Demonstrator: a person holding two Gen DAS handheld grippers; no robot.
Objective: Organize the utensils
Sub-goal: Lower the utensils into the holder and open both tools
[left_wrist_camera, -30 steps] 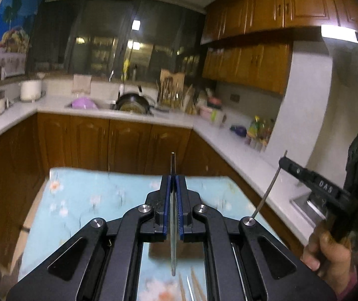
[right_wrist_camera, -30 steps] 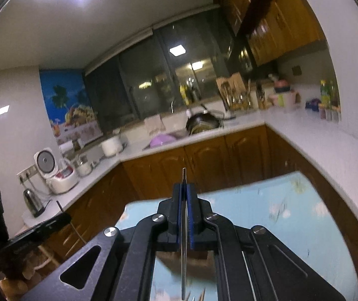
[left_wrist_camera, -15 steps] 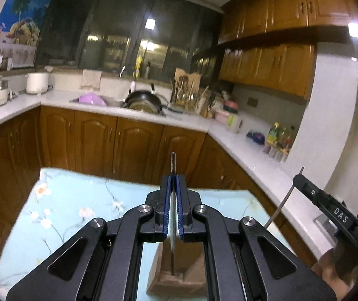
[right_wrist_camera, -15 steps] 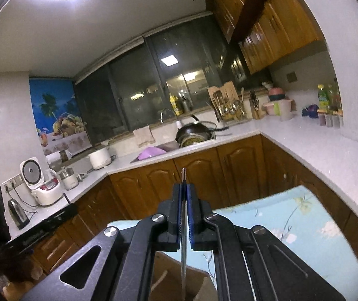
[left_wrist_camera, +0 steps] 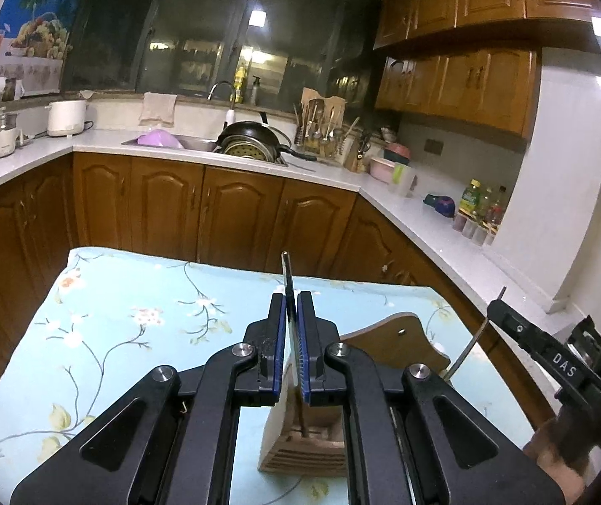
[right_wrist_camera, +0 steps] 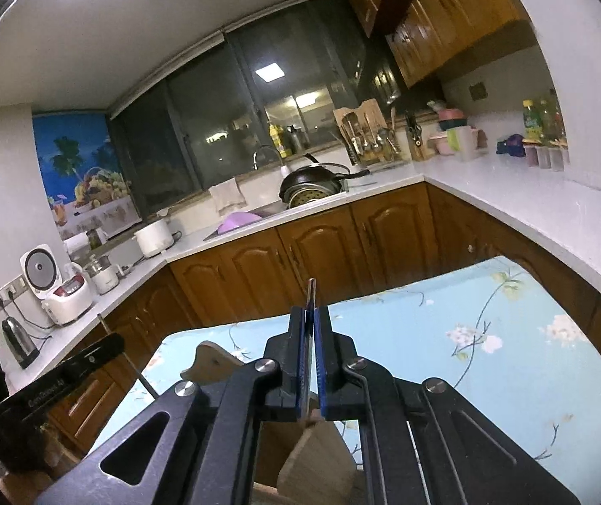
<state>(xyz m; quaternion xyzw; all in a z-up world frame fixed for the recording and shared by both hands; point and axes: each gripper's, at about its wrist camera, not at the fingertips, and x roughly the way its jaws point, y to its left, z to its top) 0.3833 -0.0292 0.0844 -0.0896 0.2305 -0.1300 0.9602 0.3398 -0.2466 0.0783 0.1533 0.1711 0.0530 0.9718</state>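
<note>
My left gripper (left_wrist_camera: 291, 299) is shut on a thin metal utensil (left_wrist_camera: 287, 271) held upright; its lower end reaches down to the slotted top of a wooden utensil holder (left_wrist_camera: 300, 450) on the floral tablecloth. My right gripper (right_wrist_camera: 310, 315) is shut on another thin metal utensil (right_wrist_camera: 310, 290), above the same wooden holder (right_wrist_camera: 317, 458). In the left wrist view the right gripper (left_wrist_camera: 498, 311) is at the right with its utensil's shaft angling down toward the holder. The left gripper (right_wrist_camera: 106, 343) shows at the left of the right wrist view.
The table with the light blue floral cloth (left_wrist_camera: 132, 315) stands in front of brown cabinets (left_wrist_camera: 216, 210). White counters hold a sink with a black pan (left_wrist_camera: 254, 139), a utensil rack (left_wrist_camera: 321, 126), bottles (left_wrist_camera: 477, 210) and appliances (right_wrist_camera: 60, 286).
Both grippers have tilted downward and come lower over the table. The wooden holder has come into view beneath them, and the left utensil's lower end now reaches its slots.
</note>
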